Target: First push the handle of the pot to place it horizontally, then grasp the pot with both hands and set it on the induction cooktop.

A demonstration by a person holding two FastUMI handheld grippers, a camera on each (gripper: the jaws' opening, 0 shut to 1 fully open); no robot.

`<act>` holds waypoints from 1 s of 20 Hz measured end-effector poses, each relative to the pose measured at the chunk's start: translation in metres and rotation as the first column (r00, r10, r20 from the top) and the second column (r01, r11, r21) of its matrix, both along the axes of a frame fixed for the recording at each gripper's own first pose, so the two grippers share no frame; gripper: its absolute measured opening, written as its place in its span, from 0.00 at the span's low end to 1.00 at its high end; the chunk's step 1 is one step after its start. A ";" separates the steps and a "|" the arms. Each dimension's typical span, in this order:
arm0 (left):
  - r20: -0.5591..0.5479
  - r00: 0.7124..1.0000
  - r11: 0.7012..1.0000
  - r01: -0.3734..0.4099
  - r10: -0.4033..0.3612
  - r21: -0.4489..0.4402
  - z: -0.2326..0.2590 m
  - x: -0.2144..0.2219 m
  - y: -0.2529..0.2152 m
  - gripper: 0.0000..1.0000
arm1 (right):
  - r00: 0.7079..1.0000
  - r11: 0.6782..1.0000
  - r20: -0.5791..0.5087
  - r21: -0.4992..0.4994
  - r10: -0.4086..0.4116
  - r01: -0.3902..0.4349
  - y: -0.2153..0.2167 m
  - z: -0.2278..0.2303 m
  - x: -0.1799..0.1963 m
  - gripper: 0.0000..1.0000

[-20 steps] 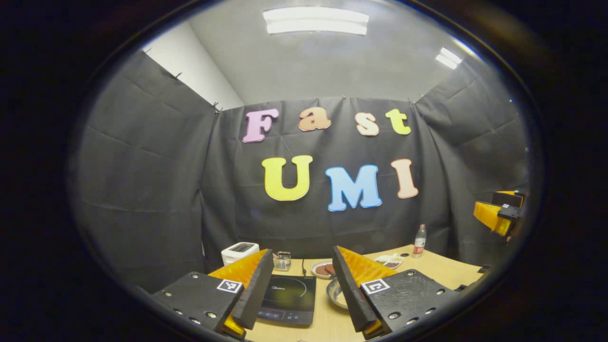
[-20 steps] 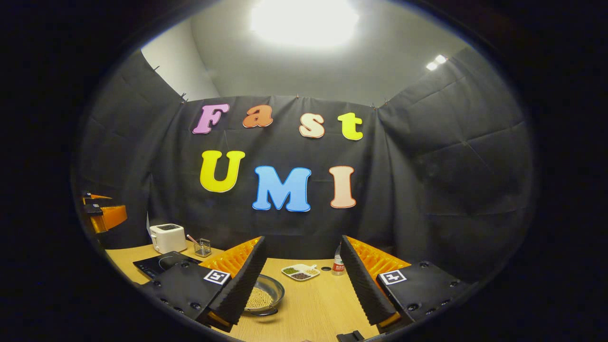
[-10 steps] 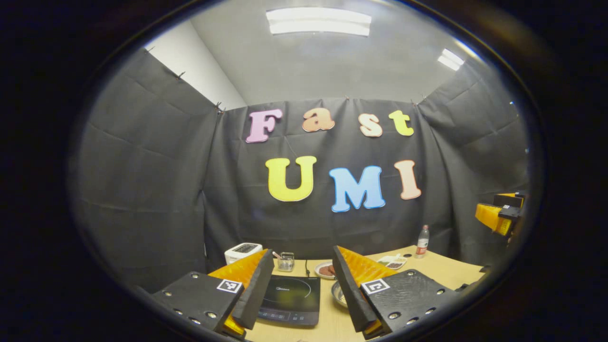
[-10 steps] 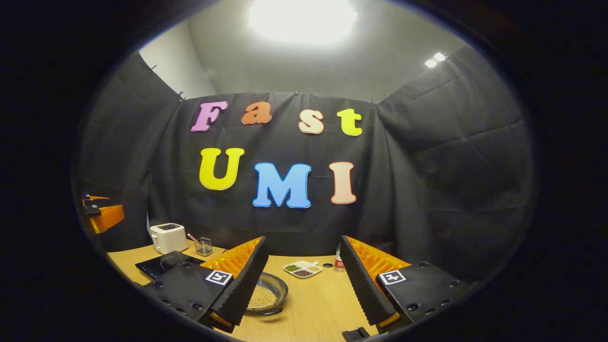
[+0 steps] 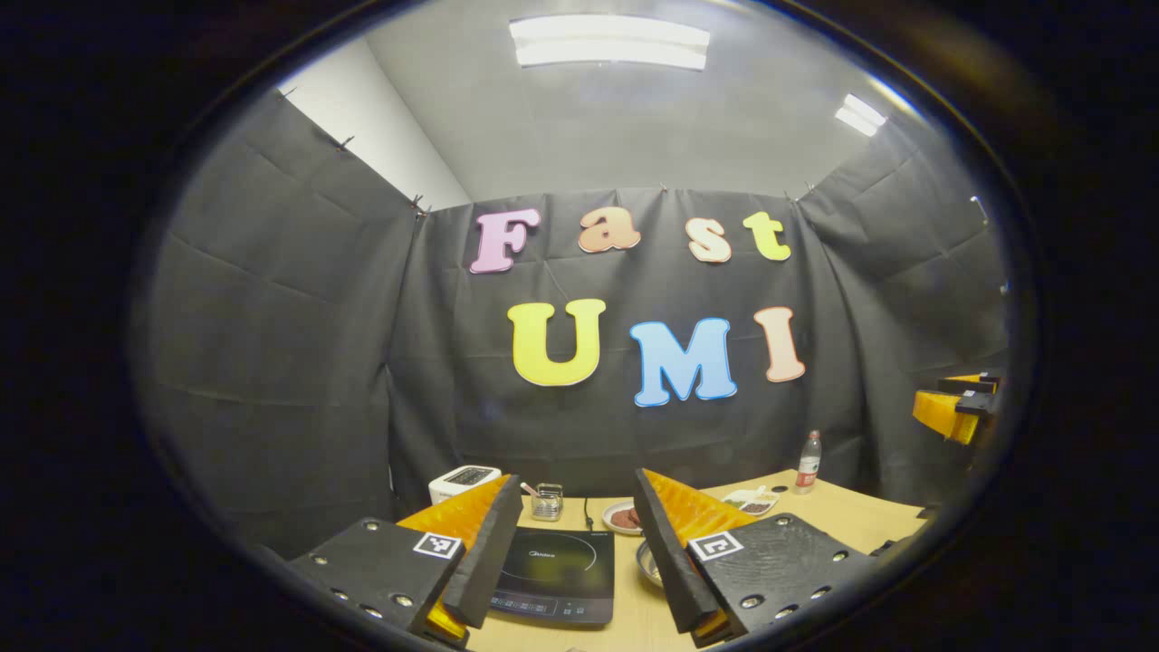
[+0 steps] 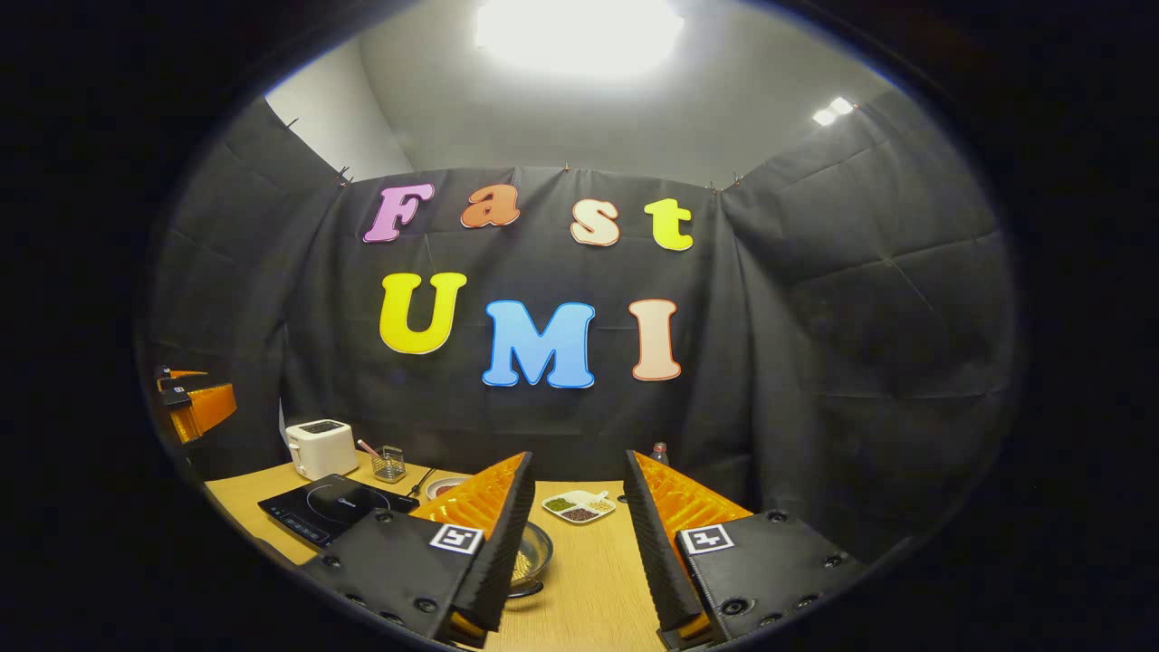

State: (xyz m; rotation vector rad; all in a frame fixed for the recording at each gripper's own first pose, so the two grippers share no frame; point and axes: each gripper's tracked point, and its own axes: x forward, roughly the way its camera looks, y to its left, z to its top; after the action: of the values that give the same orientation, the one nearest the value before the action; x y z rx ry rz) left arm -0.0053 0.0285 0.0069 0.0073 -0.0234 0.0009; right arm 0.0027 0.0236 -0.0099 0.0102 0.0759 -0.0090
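In the left gripper view, the left claw (image 5: 572, 557) hangs above the wooden tabletop (image 5: 869, 516) with its two fingers well apart and nothing between them. Through the gap lies the black induction cooktop (image 5: 554, 575), flat on the tabletop. Just right of it, mostly hidden behind the claw's right finger, a sliver of the metal pot (image 5: 647, 563) shows; its handle cannot be made out here. Beyond the cooktop stand a white toaster (image 5: 460, 481), a small wire basket (image 5: 546, 502) and a plate with dark food (image 5: 621, 516). Farther right sit a divided snack dish (image 5: 750, 498) and a water bottle (image 5: 807, 462) near the cloth wall. At the far right edge the right claw (image 5: 951, 409) shows in the air, apart from everything on the tabletop.

In the right gripper view, the right claw (image 6: 572, 548) also hangs over the tabletop (image 6: 589, 589), fingers spread and empty. The pot (image 6: 534, 554) sits low between them, partly covered by the left finger, with pale grains inside. It rests on the bare tabletop, near the cooktop (image 6: 330, 509) but not on it. The toaster (image 6: 320, 448) and wire basket (image 6: 388, 463) stand behind the cooktop. The snack dish (image 6: 579, 506) lies just beyond the pot, and the bottle's cap (image 6: 659, 447) peeks over the right finger. The left claw (image 6: 195, 403) shows at the far left edge, raised.
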 end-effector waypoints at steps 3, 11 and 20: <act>0.001 1.000 1.000 0.000 0.000 -0.012 0.000 0.002 0.002 0.72 | 1.000 1.000 -0.012 0.007 0.023 -0.023 0.007 -0.003 -0.002 0.36; -0.001 1.000 1.000 -0.005 0.005 -0.015 -0.003 0.007 0.013 0.72 | 0.999 0.999 -0.022 0.026 0.043 -0.042 0.022 -0.005 0.000 0.03; 0.005 1.000 1.000 0.004 -0.004 -0.010 -0.013 0.015 0.036 0.72 | 0.982 0.991 -0.136 0.041 0.132 -0.128 0.055 -0.046 0.004 0.02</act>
State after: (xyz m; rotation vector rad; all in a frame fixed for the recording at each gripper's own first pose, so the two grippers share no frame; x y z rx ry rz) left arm 0.0094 0.0647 -0.0063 -0.0032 -0.0286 -0.0028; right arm 0.0067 0.0783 -0.0561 0.0367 0.2156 0.1225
